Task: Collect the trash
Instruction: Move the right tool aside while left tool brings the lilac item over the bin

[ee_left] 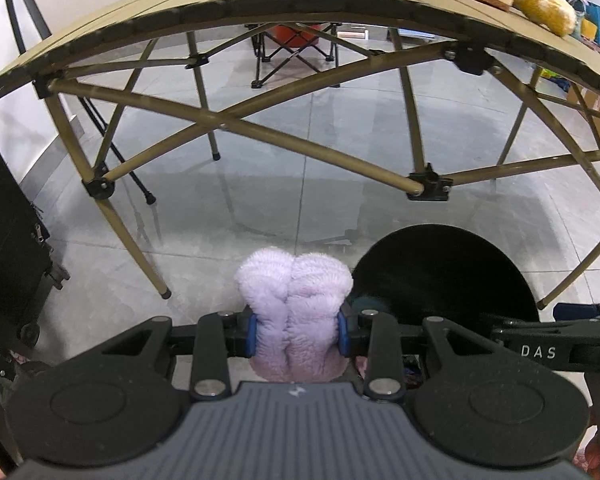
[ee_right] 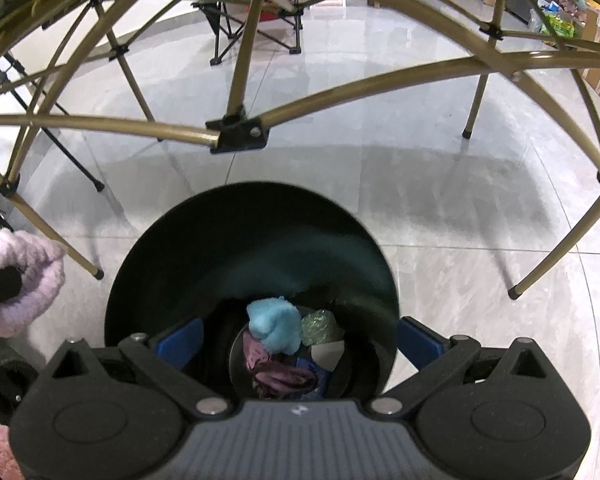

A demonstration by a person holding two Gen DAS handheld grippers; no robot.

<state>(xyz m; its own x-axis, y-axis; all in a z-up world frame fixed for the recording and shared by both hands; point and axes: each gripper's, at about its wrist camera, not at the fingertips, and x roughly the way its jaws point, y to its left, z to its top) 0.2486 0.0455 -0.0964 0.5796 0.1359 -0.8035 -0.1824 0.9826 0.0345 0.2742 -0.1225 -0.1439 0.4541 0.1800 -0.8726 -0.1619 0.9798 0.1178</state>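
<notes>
The lilac fluffy wad is clamped in the left gripper, long axis along the fingers; the black bin lies at two o'clock. The right gripper (fingers apart, empty) hovers over it.

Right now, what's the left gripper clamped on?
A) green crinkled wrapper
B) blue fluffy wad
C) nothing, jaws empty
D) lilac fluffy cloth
D: in the left wrist view the left gripper has its blue pads pressed into both sides of the lilac fluffy cloth, which is outside the black bin; the right gripper is open over the bin.
</notes>
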